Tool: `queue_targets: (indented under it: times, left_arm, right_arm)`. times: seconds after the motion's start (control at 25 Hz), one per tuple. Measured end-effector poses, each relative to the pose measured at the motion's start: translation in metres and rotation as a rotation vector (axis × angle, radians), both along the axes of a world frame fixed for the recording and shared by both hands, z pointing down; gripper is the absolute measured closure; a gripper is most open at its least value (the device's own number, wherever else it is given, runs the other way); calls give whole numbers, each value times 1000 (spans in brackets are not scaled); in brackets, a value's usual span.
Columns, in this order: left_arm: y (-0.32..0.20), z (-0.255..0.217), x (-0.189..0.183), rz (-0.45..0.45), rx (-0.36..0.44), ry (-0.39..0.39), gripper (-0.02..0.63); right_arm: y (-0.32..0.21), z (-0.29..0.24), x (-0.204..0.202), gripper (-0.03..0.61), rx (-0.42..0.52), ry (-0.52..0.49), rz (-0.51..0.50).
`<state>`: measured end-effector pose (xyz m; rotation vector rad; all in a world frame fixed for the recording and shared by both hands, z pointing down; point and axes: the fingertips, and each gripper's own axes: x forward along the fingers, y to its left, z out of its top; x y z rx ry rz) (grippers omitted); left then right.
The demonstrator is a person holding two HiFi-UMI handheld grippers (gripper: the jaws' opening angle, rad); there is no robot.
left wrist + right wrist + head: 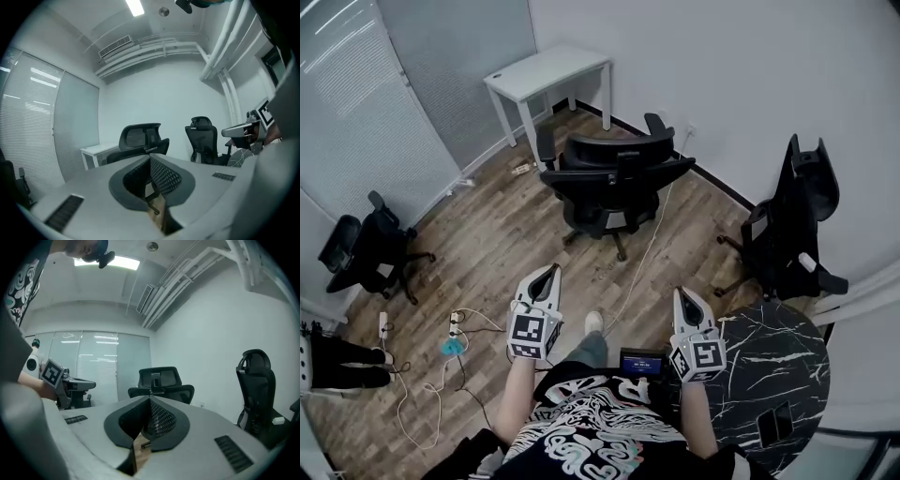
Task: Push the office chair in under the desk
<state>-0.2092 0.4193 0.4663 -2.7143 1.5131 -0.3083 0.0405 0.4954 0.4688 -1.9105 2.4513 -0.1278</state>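
A black office chair [614, 181] stands on the wood floor in the middle of the room, its back toward me, a short way out from a small white desk [546, 73] at the far wall. The chair [140, 140] also shows ahead in the left gripper view, with the desk [98, 152] to its left, and the chair [161, 383] fills the centre of the right gripper view. My left gripper [550, 274] and right gripper [683, 297] are held side by side in front of me, both shut and empty, well short of the chair.
A second black chair [792, 220] stands at the right wall, a third [366, 248] at the left by the glass partition. A round black marble table [783, 375] is at my right. Power strips and cables [450, 342] lie on the floor at my left.
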Motion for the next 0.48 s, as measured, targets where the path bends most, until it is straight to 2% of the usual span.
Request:
queue_targets:
  times: [0.2, 0.48]
  left_arm:
    - [-16, 3, 4, 14, 3, 8, 600]
    - [-71, 8, 20, 4, 4, 37, 600]
  right_arm:
    - [-18, 5, 8, 561, -10, 0, 5]
    - [-62, 10, 17, 561, -26, 22, -3]
